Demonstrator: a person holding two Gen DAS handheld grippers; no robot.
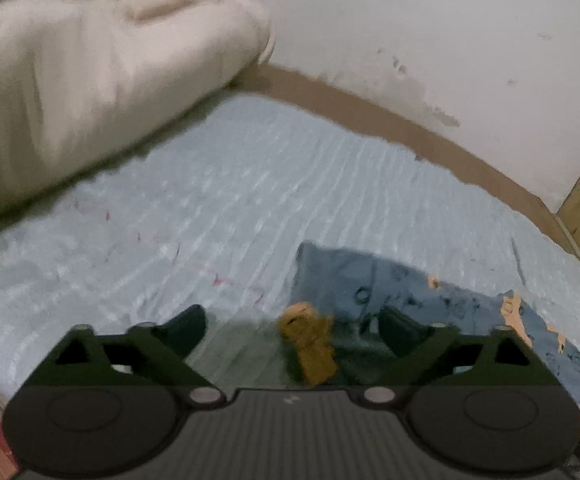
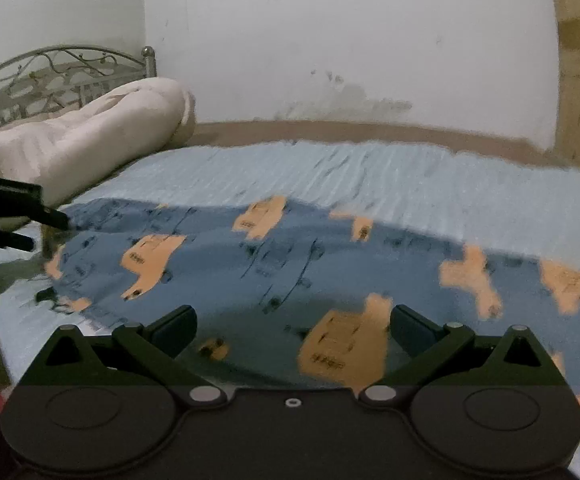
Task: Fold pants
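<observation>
Looks like you're between folds: the blue pants with orange car prints (image 2: 274, 264) lie flat on the pale blue ribbed bedsheet (image 1: 218, 200), both the left gripper (image 1: 290, 330) and right gripper (image 2: 292, 330) gape empty, so next grab an edge.

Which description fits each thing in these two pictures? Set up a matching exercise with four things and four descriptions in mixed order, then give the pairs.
Things:
1. pants
2. bed sheet
3. rolled blanket
4. left gripper

Descriptions:
A. cream, lying by the metal headboard
B. open, with nothing between its pads
C. blue with orange patches, spread flat
D. pale blue, ridged, covering the bed

Pairs: 1-C, 2-D, 3-A, 4-B
</observation>
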